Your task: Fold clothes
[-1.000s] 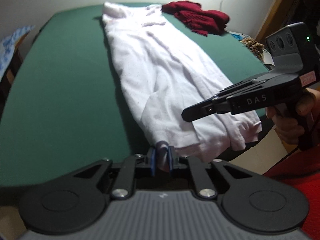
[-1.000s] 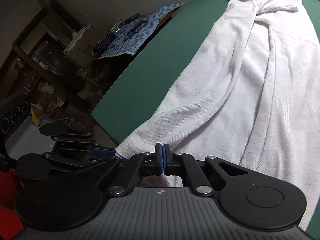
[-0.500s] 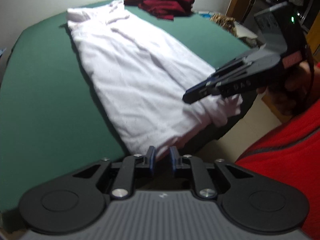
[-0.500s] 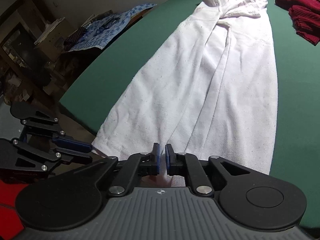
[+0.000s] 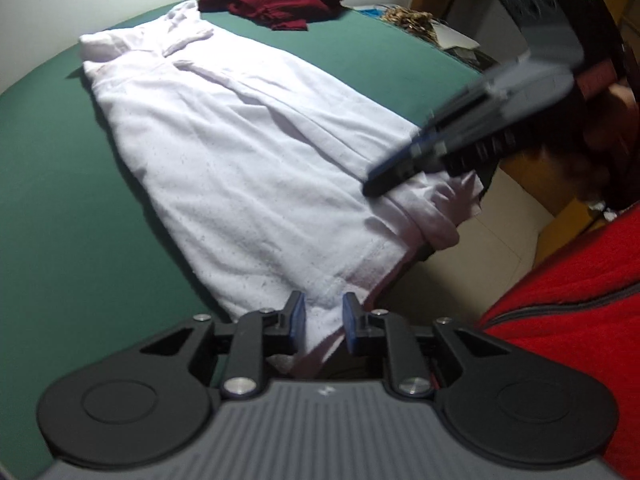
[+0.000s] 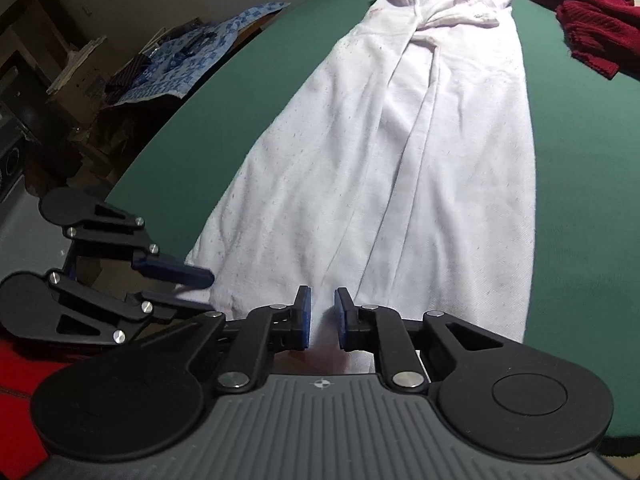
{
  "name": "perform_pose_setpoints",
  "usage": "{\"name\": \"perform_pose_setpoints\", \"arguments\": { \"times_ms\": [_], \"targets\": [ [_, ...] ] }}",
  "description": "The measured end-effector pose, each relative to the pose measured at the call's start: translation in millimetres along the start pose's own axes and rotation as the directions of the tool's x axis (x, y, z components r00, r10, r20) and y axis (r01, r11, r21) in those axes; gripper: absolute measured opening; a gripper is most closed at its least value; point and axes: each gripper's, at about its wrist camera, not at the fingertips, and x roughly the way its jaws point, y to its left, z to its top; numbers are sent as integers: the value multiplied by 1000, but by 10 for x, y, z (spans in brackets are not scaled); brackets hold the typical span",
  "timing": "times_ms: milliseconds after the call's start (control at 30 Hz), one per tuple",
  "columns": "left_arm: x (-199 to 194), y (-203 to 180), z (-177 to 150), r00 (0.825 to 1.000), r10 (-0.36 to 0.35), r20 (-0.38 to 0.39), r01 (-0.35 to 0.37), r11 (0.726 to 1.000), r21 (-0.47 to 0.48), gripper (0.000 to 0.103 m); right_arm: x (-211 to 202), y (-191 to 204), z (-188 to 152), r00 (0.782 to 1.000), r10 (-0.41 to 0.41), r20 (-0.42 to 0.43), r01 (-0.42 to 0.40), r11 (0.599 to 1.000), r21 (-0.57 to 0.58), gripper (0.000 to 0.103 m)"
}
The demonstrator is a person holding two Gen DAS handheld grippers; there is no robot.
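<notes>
White shirt lies lengthwise on the green table; our left gripper and right gripper have loosened to narrow gaps around its hem; regripping comes next, we judge.

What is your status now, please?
Both grippers, left and right, open, hem between pads. White garment flat on green table. Red sweater clear.

A white garment, faintly speckled, lies on a dark green table. A dark red knitted sweater lies crumpled at the table's far end. Beside the table lies a blue and white patterned cloth. The person's clothing is bright red. Both black grippers have blue pads.
</notes>
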Motion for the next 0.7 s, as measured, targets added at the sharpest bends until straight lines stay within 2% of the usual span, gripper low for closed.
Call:
{"name": "perform_pose_setpoints", "arguments": {
  "times_ms": [67, 167, 267, 333, 433, 500, 567, 600, 700],
  "targets": [
    [-112, 66, 108, 998, -2, 63, 1, 1000, 16, 19, -69, -22, 160, 998, -12, 67, 11, 1000, 16, 20],
    [-132, 220, 336, 989, 38, 143, -42, 999, 21, 31, -74, -92, 491, 989, -73, 127, 70, 997, 31, 21],
    [139, 395, 585, 985, 111, 131, -113, 994, 9, 31, -37, -230, 860, 973, -140, 181, 136, 990, 36, 26],
    [334, 480, 699, 984, 141, 108, -142, 990, -4, 30, 5, -394, 1129, 960, -180, 213, 174, 984, 44, 43],
    [588, 569, 761, 983, 175, 55, -172, 983, -62, 31, 175, -643, 1501, 940, -241, 242, 244, 970, 16, 43],
    [590, 570, 754, 981, 182, 72, -175, 980, -95, 36, 310, -809, 1741, 927, -273, 257, 284, 959, -3, 42],
    [600, 578, 770, 979, 190, 67, -179, 974, -138, 42, 509, -987, 1932, 928, -283, 244, 293, 956, -8, 36],
    [603, 574, 773, 980, 187, 66, -175, 972, -155, 50, 595, -1062, 2008, 929, -282, 241, 292, 956, -7, 34],
    [643, 505, 801, 977, 205, 57, -194, 968, -160, 57, 809, -1230, 2185, 931, -264, 254, 274, 962, -4, 34]
  ]
}}
